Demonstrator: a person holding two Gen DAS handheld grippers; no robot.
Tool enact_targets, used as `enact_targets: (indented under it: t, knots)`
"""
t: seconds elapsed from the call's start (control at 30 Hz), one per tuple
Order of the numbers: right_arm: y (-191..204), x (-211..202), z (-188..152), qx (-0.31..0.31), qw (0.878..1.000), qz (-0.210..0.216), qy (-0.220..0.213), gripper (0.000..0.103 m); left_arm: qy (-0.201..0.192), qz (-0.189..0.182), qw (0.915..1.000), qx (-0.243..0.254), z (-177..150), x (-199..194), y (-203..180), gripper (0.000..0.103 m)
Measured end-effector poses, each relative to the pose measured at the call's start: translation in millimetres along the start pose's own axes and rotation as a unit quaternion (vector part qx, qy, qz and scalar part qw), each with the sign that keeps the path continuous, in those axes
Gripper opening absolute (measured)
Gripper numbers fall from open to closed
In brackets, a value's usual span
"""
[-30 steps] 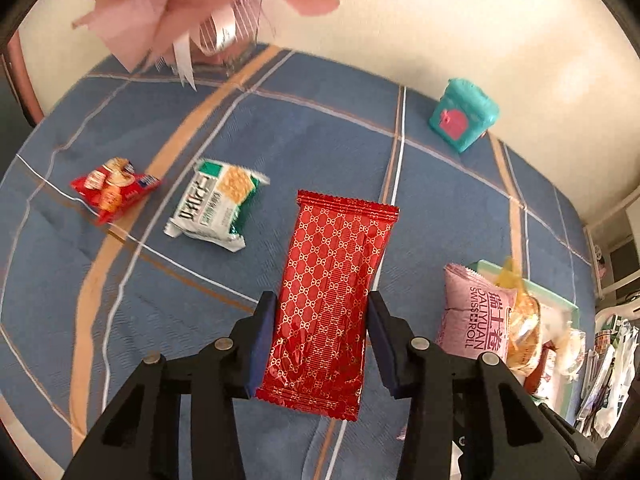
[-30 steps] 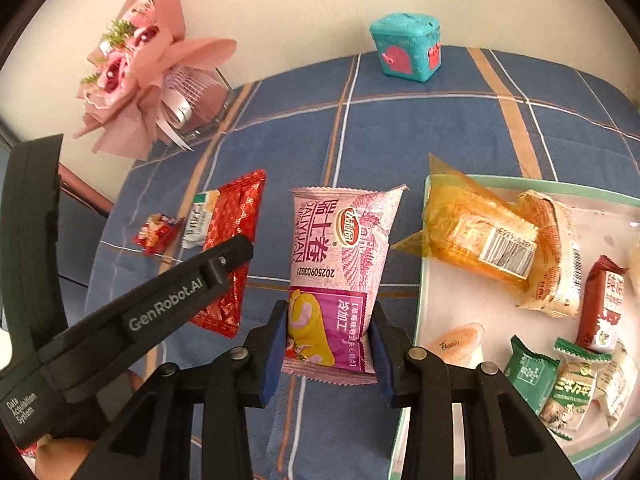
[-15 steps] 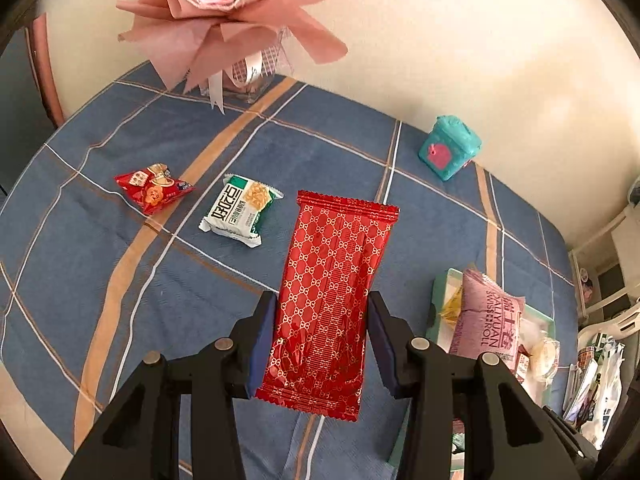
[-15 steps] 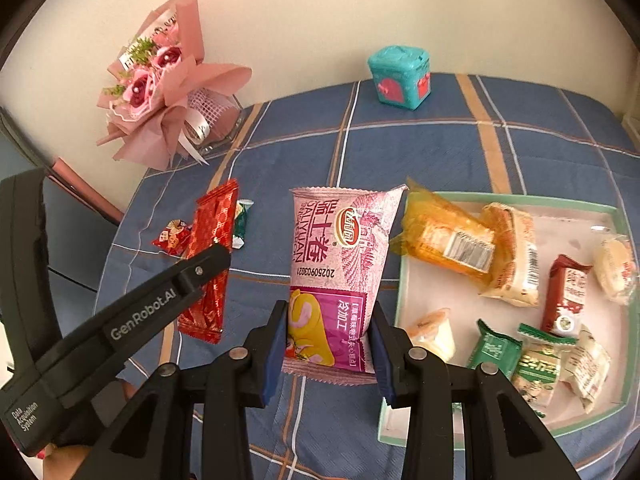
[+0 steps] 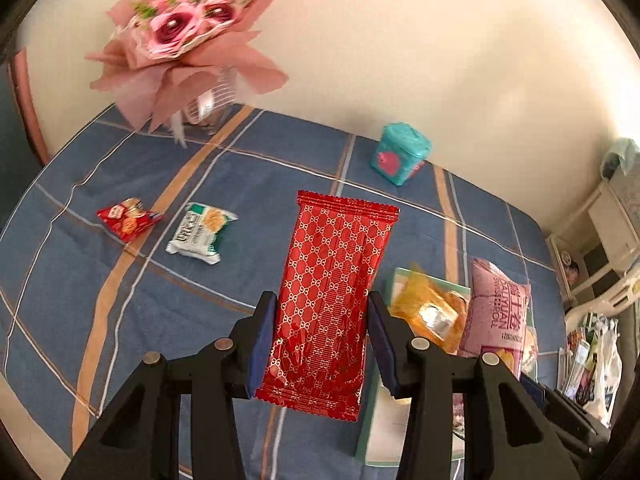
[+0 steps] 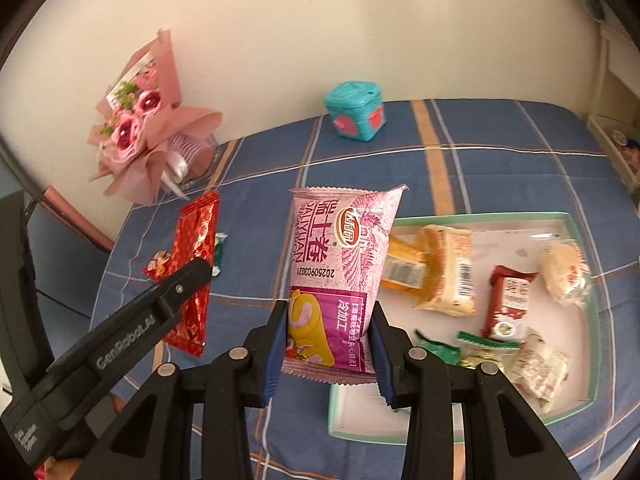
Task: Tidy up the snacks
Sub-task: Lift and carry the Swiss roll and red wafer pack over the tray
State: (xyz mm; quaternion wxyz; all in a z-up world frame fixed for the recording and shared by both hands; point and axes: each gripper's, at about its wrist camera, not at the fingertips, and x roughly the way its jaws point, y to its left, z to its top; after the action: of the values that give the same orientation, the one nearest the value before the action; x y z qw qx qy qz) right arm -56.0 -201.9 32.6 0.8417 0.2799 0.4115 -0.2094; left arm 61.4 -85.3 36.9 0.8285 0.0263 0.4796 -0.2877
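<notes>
Above the blue plaid desk [image 5: 280,184], held clear of the cloth: left gripper [image 5: 320,344], jaws closed part-way on the lower half of a red patterned packet [image 5: 332,292], blue pads pressing its two long edges, packet upright and pointing away from the camera. Alongside, in the right wrist view: right gripper [image 6: 326,350], jaws clamped on the bottom of a pink Swiss roll packet [image 6: 340,264], also upright, its top corner flared to the right. Seen from the right wrist, the left gripper's black arm crossing the lower left, red packet raised over the desk's left part.

Below and to the right of the pink packet: pale tray with a green rim [image 6: 576,224], flat on the desk, holding an orange-wrapped cake [image 6: 404,268], a cream-wrapped cake [image 6: 452,276] touching it, a dark red bar [image 6: 508,300], a round yellowish pastry [image 6: 564,272], small green packets [image 6: 464,348] and a white crumpled packet [image 6: 540,368].

Left on the bare cloth, well apart from the tray: green-and-white cracker packet [image 5: 200,232], small red biscuit packet [image 5: 128,218] just beside it.

Far edge by the wall: teal box with red hearts [image 6: 356,116], pink bouquet [image 5: 188,40] at the corner.
</notes>
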Motion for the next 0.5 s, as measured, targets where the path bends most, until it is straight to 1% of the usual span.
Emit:
enact_targets:
  t: [0.13,0.3,0.5]
  knots:
    - [-19,-1,0,0.017,1.0,-0.015,0.001,0.041,0.004,-0.003,0.9996,0.028,-4,2,-21,0.047]
    - [-52,2,1,0.047,0.998,-0.037,0.009,0.041,0.019,-0.009,0.998,0.059,-13,9,-46,0.047]
    - [-92,2,0,0.085,0.994,-0.066,0.016,0.041,0.039,-0.02,0.9938,0.102,-28,20,-80,0.047]
